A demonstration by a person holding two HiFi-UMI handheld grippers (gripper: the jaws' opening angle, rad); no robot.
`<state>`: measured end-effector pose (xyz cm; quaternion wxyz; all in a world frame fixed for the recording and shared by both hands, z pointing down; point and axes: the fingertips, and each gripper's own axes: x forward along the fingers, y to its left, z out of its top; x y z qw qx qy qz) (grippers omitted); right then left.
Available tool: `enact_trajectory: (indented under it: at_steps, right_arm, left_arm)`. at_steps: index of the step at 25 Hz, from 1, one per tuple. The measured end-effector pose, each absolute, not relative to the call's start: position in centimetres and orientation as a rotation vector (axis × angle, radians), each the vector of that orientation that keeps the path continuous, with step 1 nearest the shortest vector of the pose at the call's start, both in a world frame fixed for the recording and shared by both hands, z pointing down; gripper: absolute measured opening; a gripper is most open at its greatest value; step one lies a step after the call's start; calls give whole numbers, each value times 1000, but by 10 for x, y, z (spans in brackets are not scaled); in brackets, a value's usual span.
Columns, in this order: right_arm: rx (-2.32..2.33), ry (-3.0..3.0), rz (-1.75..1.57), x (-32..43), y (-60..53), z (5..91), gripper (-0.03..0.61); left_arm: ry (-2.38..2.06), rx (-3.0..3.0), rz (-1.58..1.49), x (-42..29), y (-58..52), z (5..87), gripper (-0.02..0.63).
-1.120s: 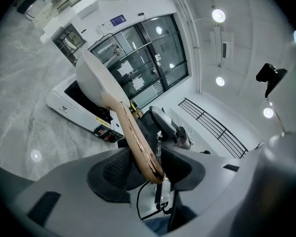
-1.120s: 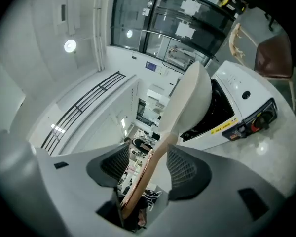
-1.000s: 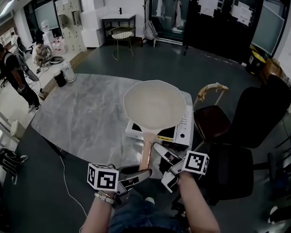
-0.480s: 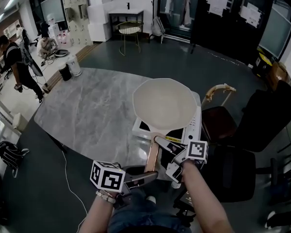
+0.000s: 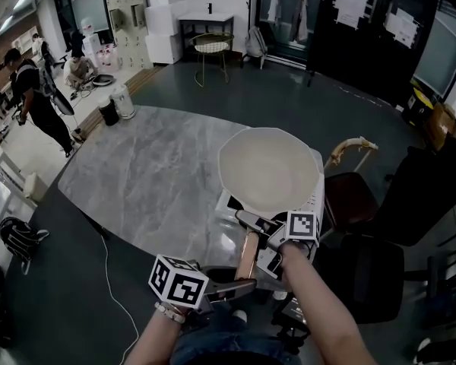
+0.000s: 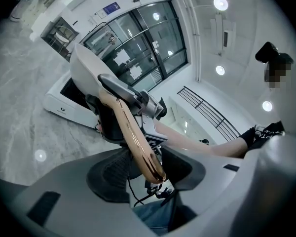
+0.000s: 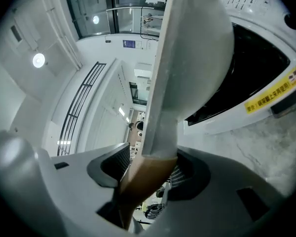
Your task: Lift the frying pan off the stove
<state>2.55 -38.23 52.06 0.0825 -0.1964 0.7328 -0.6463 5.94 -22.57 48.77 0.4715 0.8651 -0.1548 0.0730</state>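
Note:
A cream frying pan [image 5: 270, 169] sits over the white induction stove [image 5: 228, 204] at the table's right end. Its copper-brown handle [image 5: 248, 253] points back at me. My left gripper [image 5: 239, 286] holds the handle's end: in the left gripper view the tip [image 6: 150, 167] lies pressed between both pads. My right gripper [image 5: 257, 240] straddles the handle just below the pan. In the right gripper view the handle [image 7: 143, 181] fills the gap between the jaws, which have just been closing, and I see no firm press. The pan [image 7: 192, 48] hides most of the stove's black top [image 7: 256, 73].
The grey marble table [image 5: 152, 181] spreads left of the stove. Black chairs [image 5: 410, 188] and a wooden-armed chair [image 5: 353, 147] crowd the right side. A cable [image 5: 110, 287] lies on the floor at left. People [image 5: 30, 90] stand far off at left.
My right gripper has slid up the handle from beside its end to just under the pan. The left gripper has stayed at the handle's end. The pan has not moved on the stove.

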Motion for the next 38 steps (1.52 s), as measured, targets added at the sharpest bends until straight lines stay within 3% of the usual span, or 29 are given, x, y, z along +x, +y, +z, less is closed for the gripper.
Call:
enact_trajectory:
  at_steps: [11, 22, 38]
  right_arm:
    - [-317, 2353, -1868, 2, -382, 512, 233]
    - [-391, 2397, -1844, -10, -375, 517, 232]
    - [-400, 2623, -1545, -12, -400, 434, 233]
  left_arm:
    - [-387, 2120, 213, 50, -227, 490, 206]
    - [-369, 2095, 178, 33, -222, 505, 184]
    - [-255, 2210, 181, 39, -247, 461, 166]
